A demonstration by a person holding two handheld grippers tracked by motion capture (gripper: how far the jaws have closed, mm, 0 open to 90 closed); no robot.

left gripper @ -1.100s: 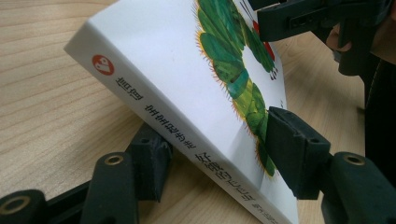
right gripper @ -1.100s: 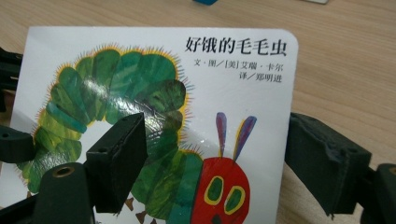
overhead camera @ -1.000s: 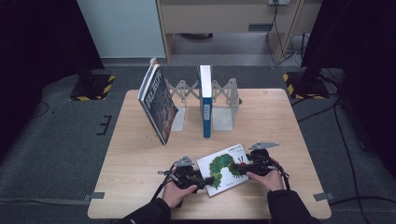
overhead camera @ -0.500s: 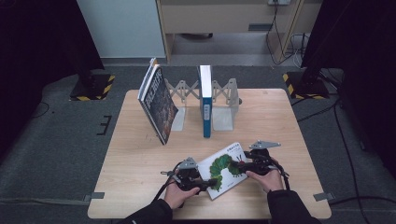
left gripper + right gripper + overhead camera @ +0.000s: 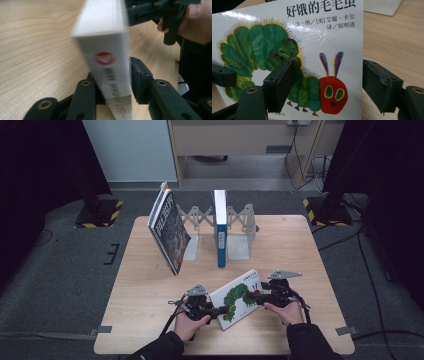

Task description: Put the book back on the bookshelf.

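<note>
On the table (image 5: 150, 285), near edge: I see the caterpillar picture book (image 5: 239, 296), well in front of the bookend rack (image 5: 239, 227).
Left gripper (image 5: 220, 310): my jaws have just been closing, the book's spine edge (image 5: 110, 75) between them; I cannot tell whether the pads press it.
Right gripper (image 5: 257, 294): jaws spread around the book's cover corner, one finger (image 5: 278, 82) lying over the cover, the other beside its edge.
Rack: blue book (image 5: 219, 227) upright in it; dark book (image 5: 169, 231) leaning at its left.
</note>
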